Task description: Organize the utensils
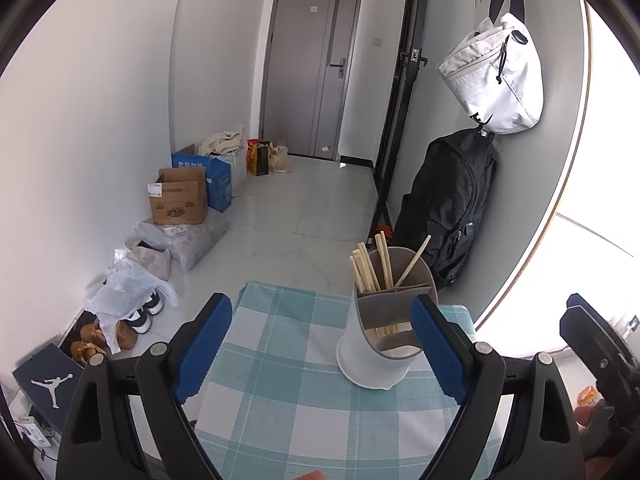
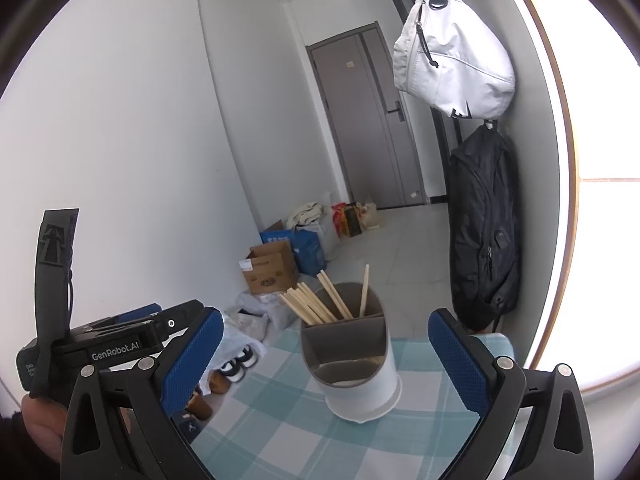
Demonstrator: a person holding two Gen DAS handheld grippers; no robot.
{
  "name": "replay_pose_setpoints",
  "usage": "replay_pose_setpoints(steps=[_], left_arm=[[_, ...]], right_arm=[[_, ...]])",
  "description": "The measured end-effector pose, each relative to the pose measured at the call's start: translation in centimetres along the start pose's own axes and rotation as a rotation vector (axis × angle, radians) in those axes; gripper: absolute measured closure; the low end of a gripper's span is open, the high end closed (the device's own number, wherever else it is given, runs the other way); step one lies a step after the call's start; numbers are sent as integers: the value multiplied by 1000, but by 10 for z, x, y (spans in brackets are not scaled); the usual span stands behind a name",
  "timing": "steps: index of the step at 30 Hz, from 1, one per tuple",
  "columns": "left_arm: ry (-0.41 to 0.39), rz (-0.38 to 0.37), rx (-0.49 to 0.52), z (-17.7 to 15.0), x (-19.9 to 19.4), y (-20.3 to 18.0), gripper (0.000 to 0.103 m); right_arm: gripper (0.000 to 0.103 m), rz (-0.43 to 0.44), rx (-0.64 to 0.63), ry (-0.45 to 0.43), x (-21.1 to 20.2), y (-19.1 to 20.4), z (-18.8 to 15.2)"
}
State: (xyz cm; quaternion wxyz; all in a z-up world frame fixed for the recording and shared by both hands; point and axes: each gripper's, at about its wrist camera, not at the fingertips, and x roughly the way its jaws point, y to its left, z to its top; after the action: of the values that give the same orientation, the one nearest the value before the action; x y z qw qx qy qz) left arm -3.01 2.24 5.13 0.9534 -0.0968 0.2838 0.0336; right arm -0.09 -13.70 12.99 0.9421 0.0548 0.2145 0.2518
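**Both tongs empty, chopsticks already standing in the holder**

The left tongs (image 1: 320,352) hang spread wide above the checked tablecloth (image 1: 280,400), nothing between the blue pads (image 1: 204,350). The right tongs (image 2: 326,360) are likewise spread and empty. In the right wrist view the left tool shows at the lower left of the frame, beside the right one.

The utensil holder (image 2: 360,384), a white cylinder with a grey divided insert, stands upright on the surface, right of centre in the left view and at centre in the right view. A bundle of wooden chopsticks (image 2: 316,304) leans in one rear compartment, and a single chopstick (image 2: 364,290) stands apart in the neighbouring one. No loose utensil shows on the cloth in either view.

The holder looks tall and light, with sticks leaning out past its rim. A tong arm brushing those tips could likely tip it or flick chopsticks onto the floor (image 1: 280,208). It also appears to stand near the surface's far edge, so a sideways push may send it off.
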Motion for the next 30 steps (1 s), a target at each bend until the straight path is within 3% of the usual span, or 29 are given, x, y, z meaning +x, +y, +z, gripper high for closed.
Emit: replay_pose_setpoints(steps=[30], left_arm=[[19, -12, 4, -7, 4, -2, 15]], right_arm=[[0, -8, -1, 17, 2, -3, -5]])
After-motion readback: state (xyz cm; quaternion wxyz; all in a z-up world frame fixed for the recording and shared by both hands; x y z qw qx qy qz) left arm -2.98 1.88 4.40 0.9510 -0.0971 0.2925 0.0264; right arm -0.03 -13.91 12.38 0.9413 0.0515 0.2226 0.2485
